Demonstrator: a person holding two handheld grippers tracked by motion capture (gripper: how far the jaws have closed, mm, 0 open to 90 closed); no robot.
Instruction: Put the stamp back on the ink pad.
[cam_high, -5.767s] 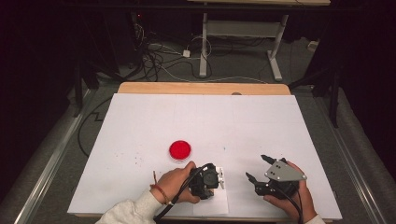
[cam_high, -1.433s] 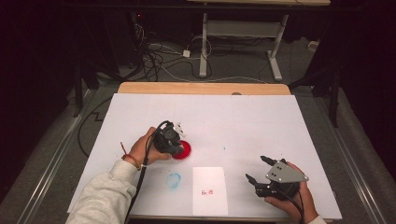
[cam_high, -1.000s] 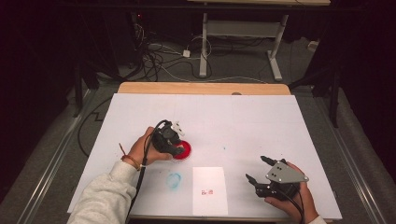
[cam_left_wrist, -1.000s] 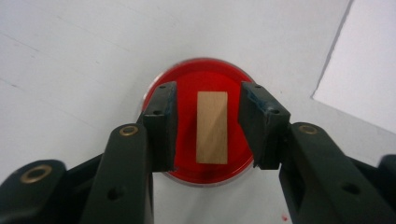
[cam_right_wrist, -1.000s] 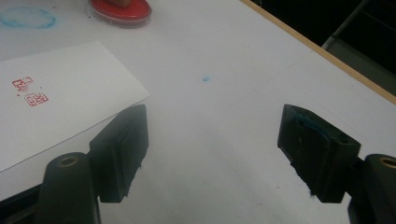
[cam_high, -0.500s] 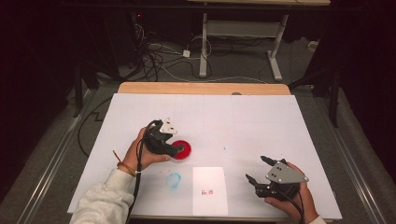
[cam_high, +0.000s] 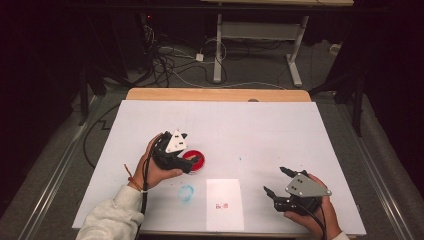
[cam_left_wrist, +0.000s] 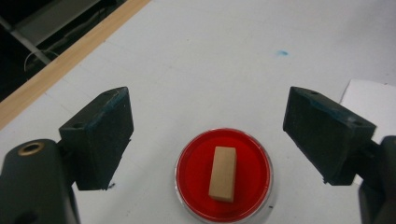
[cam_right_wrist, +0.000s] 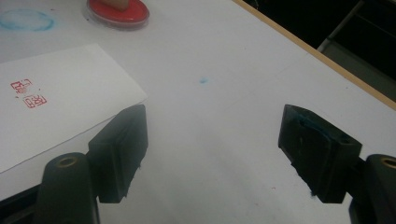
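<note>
Hovering left tool (cam_left_wrist: 208, 140) apart over stamp (cam_left_wrist: 222, 173) | right tool (cam_right_wrist: 212, 154) apart | paper (cam_high: 224, 204) between

Two small red stamped seal marks (cam_right_wrist: 29, 93) sit on the white rectangular paper sheet (cam_right_wrist: 70, 93), one above the other; their characters are too blurred to read. Nothing else carries any legible writing.

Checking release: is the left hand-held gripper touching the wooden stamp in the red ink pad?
Apart. The left gripper view shows the left hand-held gripper with jaws just opened wide, white table visible between each pad and the wooden stamp standing in the red ink pad.
</note>
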